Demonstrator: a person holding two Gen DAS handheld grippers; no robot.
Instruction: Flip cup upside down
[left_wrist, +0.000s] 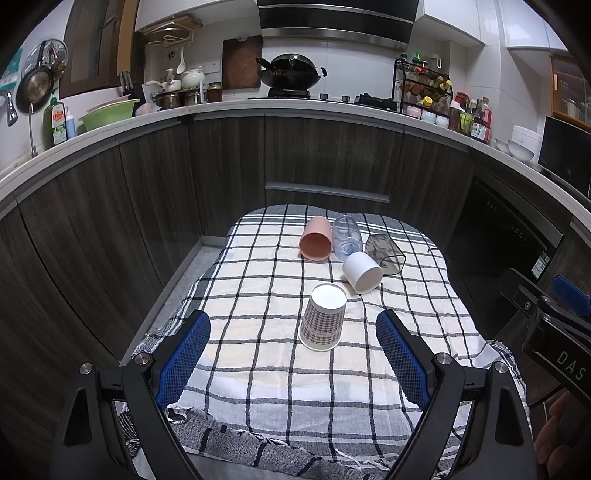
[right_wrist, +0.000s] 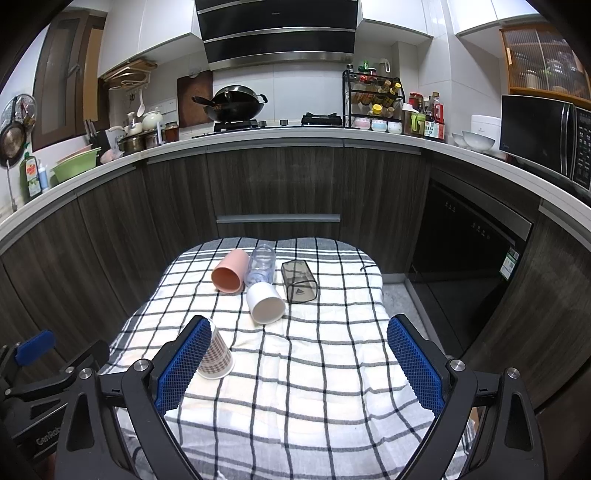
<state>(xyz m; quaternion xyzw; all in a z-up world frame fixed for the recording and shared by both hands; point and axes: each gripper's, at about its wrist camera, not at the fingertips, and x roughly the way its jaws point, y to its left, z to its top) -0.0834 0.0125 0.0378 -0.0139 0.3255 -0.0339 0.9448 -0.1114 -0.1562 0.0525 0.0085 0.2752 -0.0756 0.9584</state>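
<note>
**Plaid paper cup already mouth-down on the checked cloth**

Plaid paper makes up the cup (left_wrist: 323, 318), which stands inverted on the cloth (left_wrist: 258, 369): its wide rim rests on the fabric and its white base faces up. It sits on the near half of the cloth, apart from everything else, which suggests the flip on this one is done and it has been set down clear of the rest.

Behind it lie four more vessels on their sides, mouths toward the cameras: a white cup (left_wrist: 362, 272) nearest, then a pink cup (left_wrist: 316, 239), a clear bottle (left_wrist: 346, 237) between them, and a smoky tumbler (left_wrist: 386, 254) to the right. The pink cup and bottle appear to touch; lying down, all are probably waiting their turn.

The left hand-held gripper (left_wrist: 293, 363) hovers with its blue pads spread wide, empty, the plaid cup centred ahead of the gap. The right hand-held gripper (right_wrist: 297, 363) is likewise wide and empty, aimed more toward the white cup; in its view the plaid cup is partly hidden behind its left pad.

The cloth covers a low surface before dark cabinets (left_wrist: 332, 155).
</note>
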